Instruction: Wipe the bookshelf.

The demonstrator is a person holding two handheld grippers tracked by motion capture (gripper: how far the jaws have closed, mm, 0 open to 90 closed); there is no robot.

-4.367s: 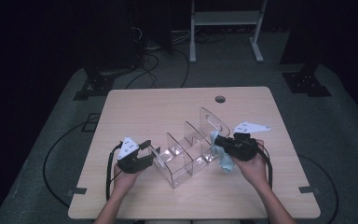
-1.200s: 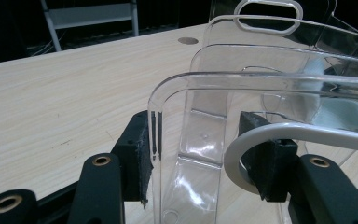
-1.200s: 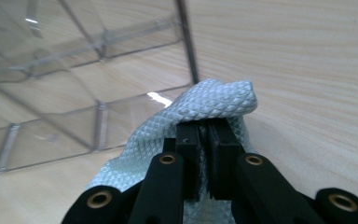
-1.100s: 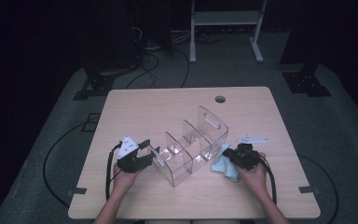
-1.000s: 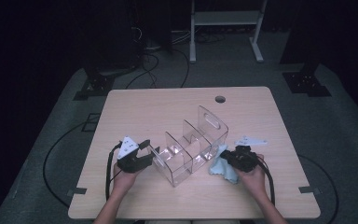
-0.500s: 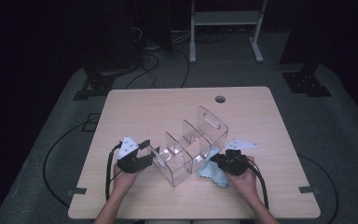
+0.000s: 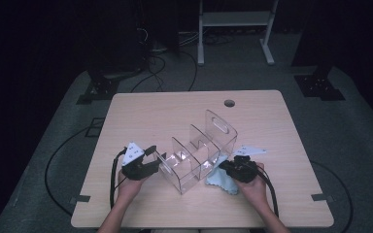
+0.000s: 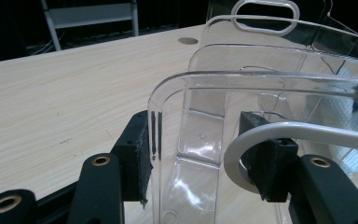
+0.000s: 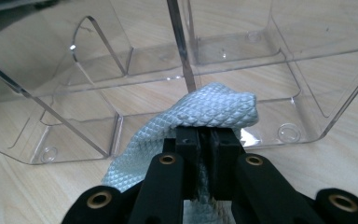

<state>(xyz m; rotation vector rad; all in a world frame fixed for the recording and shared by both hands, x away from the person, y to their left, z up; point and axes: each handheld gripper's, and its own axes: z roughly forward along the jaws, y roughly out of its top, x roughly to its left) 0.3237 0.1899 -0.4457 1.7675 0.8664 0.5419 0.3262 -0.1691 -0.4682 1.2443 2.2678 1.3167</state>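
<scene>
Clear organizer (image 7: 194, 158) stood near the tabletop's (image 7: 165, 111) front edge, its compartments empty. Left gripper (image 8: 205, 154) clamped the end wall, apparently to steady the organizer for wiping. Right gripper (image 9: 204, 140) was closed on a pale blue cloth (image 9: 205, 112), held against the organizer's side wall at the base, seemingly to wipe it.

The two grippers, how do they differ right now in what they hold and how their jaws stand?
The left gripper has its jaws apart, one on each side of the end wall of the clear organizer; the right gripper has its jaws pressed together on the light blue cloth. The left one grips something rigid and see-through, the right one something soft and crumpled. Both have black jaws and sit low at the table's near edge.
</scene>
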